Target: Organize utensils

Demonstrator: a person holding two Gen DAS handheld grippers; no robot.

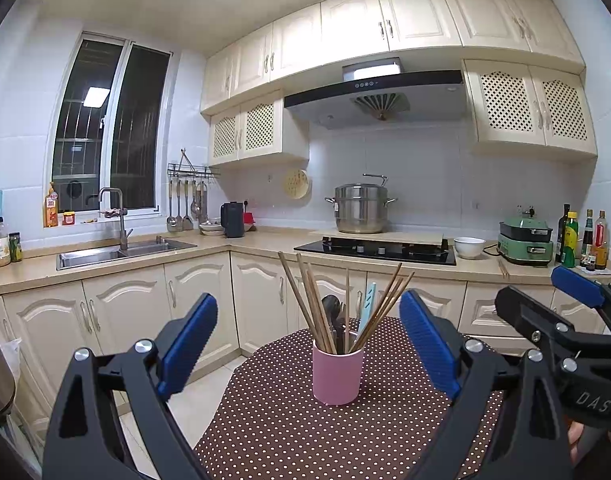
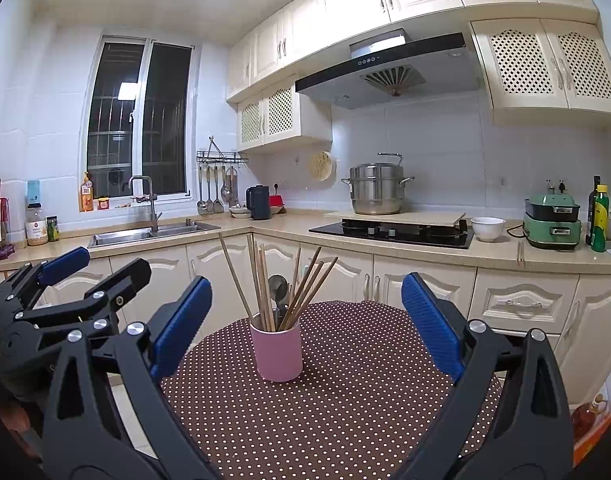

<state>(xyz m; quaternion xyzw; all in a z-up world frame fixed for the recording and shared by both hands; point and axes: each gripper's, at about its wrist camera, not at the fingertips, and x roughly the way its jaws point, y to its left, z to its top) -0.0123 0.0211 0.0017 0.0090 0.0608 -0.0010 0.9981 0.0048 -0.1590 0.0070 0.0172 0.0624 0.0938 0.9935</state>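
Both tongs, left (image 1: 309, 344) and right (image 2: 307, 320), hover spread and empty, the pink cup (image 1: 337, 374) of upright chopsticks (image 1: 313, 308) straight ahead, nearer the left.

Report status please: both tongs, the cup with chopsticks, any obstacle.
Left tongs open, empty. Right tongs open, empty. Pink cup upright on dotted table, chopsticks inside. Nothing in the way.
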